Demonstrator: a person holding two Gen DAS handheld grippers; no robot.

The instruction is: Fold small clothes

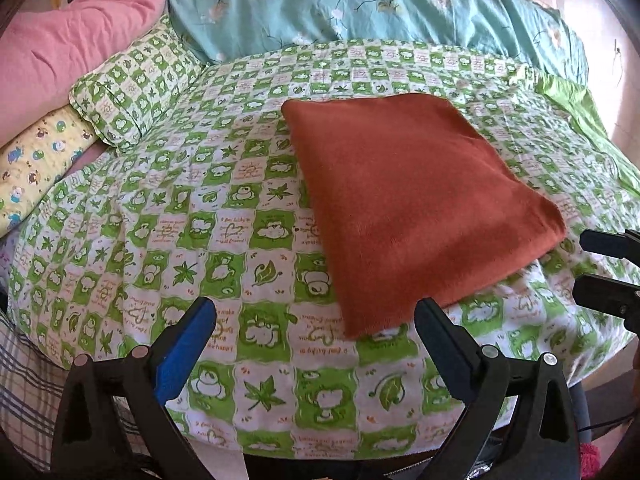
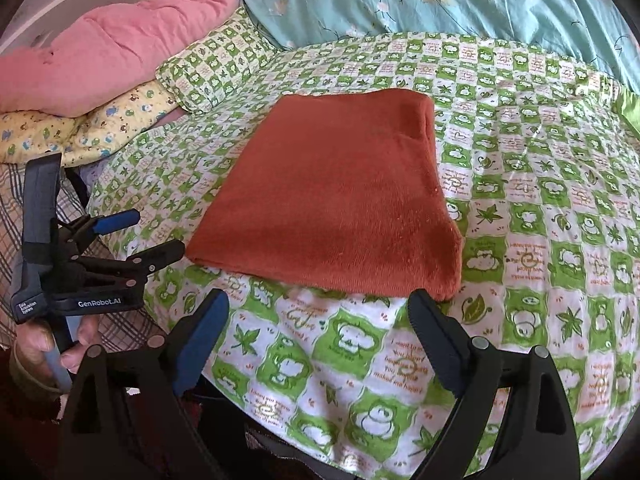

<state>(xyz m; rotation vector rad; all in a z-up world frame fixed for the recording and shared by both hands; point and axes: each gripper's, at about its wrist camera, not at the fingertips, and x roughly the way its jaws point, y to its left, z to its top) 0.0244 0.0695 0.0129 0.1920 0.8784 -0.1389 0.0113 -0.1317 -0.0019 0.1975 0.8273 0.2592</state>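
The rust-red cloth (image 1: pixel 416 208) lies flat on the green checked bedspread (image 1: pixel 200 240), already doubled into a thick rectangle, ahead of both claws and touching neither. Its long axis runs from the near edge of the bed up toward the blue floral quilt (image 1: pixel 360 4), slightly slanted, so one near corner points back at the claws. The left gripper (image 1: pixel 316 334) stands wide and empty, with that corner just ahead of its right-hand finger. The right gripper (image 2: pixel 318 322) is equally wide and empty, its gap facing the cloth's near short edge, the right near corner just beyond its finger. Both seem about equally near; I judge the right one better squared to the edge for a further fold
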